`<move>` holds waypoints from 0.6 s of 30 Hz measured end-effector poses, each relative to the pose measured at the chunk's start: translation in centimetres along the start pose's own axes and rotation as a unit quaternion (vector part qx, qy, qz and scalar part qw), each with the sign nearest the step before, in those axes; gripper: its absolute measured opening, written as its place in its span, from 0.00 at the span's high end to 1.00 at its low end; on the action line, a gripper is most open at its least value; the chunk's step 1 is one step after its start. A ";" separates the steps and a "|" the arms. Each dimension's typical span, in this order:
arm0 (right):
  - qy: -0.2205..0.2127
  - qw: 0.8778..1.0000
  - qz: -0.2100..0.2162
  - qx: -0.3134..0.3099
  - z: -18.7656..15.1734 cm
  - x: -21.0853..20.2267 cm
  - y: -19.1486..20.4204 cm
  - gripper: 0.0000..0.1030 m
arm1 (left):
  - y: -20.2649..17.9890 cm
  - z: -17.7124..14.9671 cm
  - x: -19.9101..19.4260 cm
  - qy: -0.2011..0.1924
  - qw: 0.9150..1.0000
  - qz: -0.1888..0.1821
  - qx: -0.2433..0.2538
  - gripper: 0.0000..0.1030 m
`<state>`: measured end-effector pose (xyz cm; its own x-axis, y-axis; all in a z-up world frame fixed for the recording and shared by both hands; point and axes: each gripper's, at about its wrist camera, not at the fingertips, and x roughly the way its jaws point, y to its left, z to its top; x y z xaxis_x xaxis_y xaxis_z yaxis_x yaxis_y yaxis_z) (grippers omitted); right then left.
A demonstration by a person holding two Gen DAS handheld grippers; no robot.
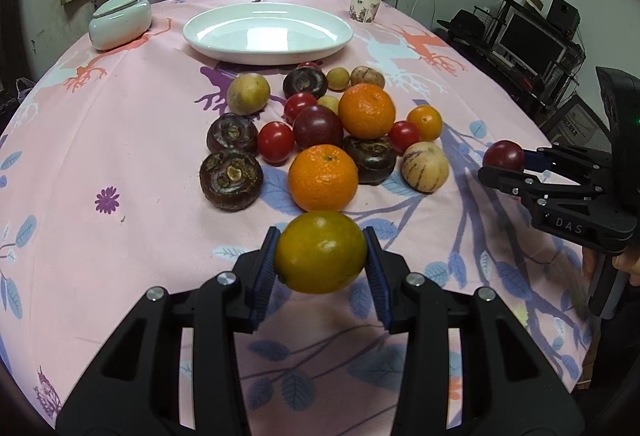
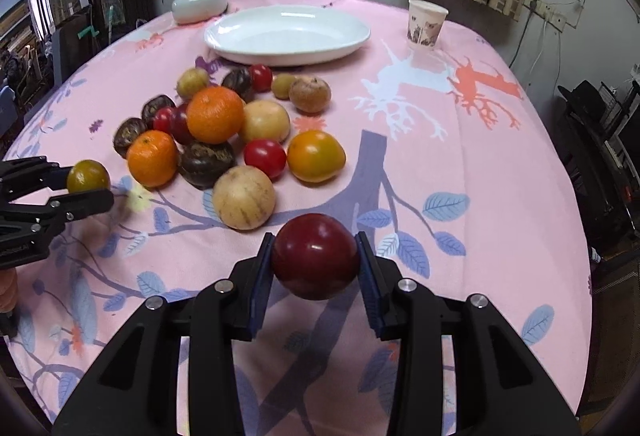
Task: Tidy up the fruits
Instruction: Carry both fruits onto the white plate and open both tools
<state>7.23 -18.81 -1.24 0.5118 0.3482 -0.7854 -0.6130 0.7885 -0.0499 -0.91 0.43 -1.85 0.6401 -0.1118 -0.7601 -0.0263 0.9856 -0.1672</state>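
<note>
My left gripper (image 1: 320,242) is shut on a yellow-green round fruit (image 1: 320,254), held just above the pink tablecloth in front of the pile. That gripper (image 2: 91,181) and its fruit (image 2: 88,175) also show at the left edge of the right wrist view. My right gripper (image 2: 316,250) is shut on a dark red plum (image 2: 316,256), right of the pile; the plum (image 1: 503,155) also shows at the right in the left wrist view. The pile holds two oranges (image 1: 323,177) (image 1: 366,110), red tomatoes, dark water chestnuts and pale striped fruits. A white oval plate (image 1: 224,31) lies beyond it.
A paper cup (image 1: 366,3) stands at the back right of the table and a lidded white dish (image 1: 120,20) at the back left. Curtains hang behind the table. Shelves with electronics (image 1: 532,39) stand off the table's right side.
</note>
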 end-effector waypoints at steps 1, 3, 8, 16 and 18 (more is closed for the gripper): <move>-0.005 1.000 0.004 -0.003 0.2 -0.3 0.2 0.61 | -0.1 0.0 -0.4 -0.003 1.000 -0.002 0.002 0.59; -0.014 1.000 0.014 -0.010 0.9 -0.9 0.6 0.61 | -0.2 0.1 -1.1 -0.005 1.000 -0.001 0.013 0.59; -0.037 0.999 0.023 -0.025 4.7 -0.8 1.1 0.61 | 0.9 2.4 -1.6 0.003 0.999 0.027 0.025 0.59; -0.041 0.999 0.026 -0.024 13.8 4.9 0.4 0.61 | 3.5 11.8 1.2 -0.025 0.998 0.057 0.020 0.59; -0.031 0.999 0.024 -0.027 15.7 7.2 0.3 0.61 | 4.1 14.4 3.4 -0.021 0.998 0.063 0.016 0.59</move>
<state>20.19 -8.11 2.83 0.5159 0.4170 -0.7483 -0.6690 0.7417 -0.0479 12.24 5.88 3.97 0.6650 0.0180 -0.7466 -0.0838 0.9952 -0.0507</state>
